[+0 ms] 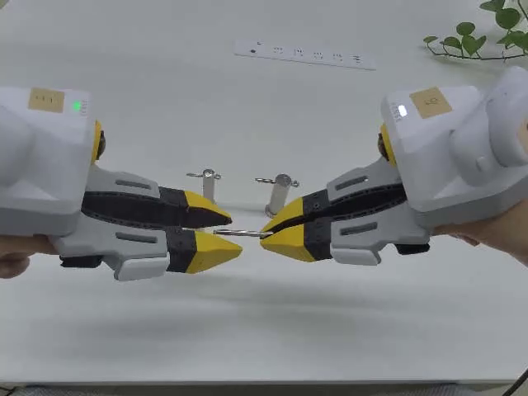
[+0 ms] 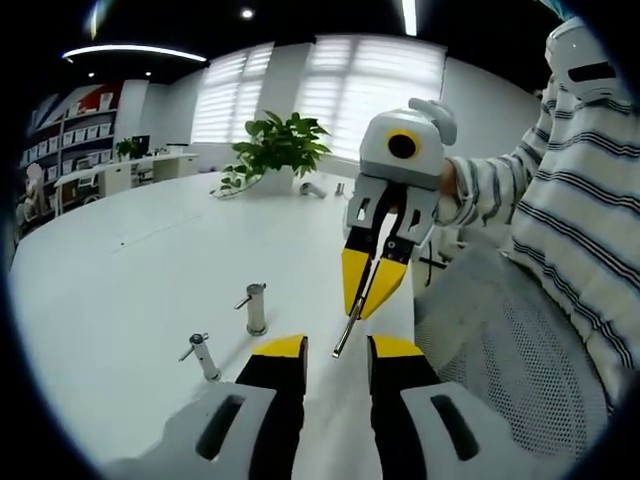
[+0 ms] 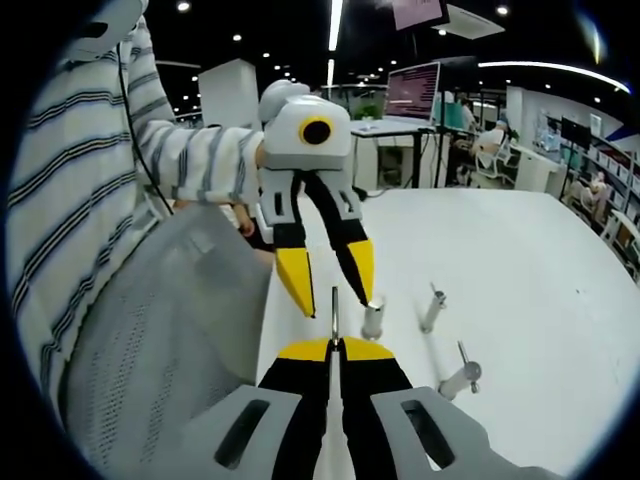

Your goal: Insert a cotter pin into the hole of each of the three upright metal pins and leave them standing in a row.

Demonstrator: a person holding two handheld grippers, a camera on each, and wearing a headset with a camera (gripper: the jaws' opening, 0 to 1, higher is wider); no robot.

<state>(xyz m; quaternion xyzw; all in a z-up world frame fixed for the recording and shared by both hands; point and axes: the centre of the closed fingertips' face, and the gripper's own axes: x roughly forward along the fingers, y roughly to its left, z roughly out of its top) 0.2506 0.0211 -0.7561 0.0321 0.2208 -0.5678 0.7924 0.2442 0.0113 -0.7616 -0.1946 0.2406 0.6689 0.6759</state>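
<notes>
While the right tool (image 1: 266, 233) pinches the cotter pin (image 1: 239, 233) above the tabletop (image 1: 247, 330), we note its free end between the parted jaws of the left tool (image 1: 234, 234), two upright metal pins (image 1: 280, 198) behind.

The left tongs (image 1: 234, 233) are showing yellow tips on black jaws under a white and grey body, and the right tongs (image 1: 266, 231) are wearing the same colours. The cotter pin (image 1: 239, 233) is gleaming silver. Behind the cotter pin, a metal pin (image 1: 209, 188) and a second metal pin (image 1: 279, 198) are shining grey on the white bench (image 1: 247, 330). The sleeve (image 2: 570, 230) is showing white with dark grey stripes.
</notes>
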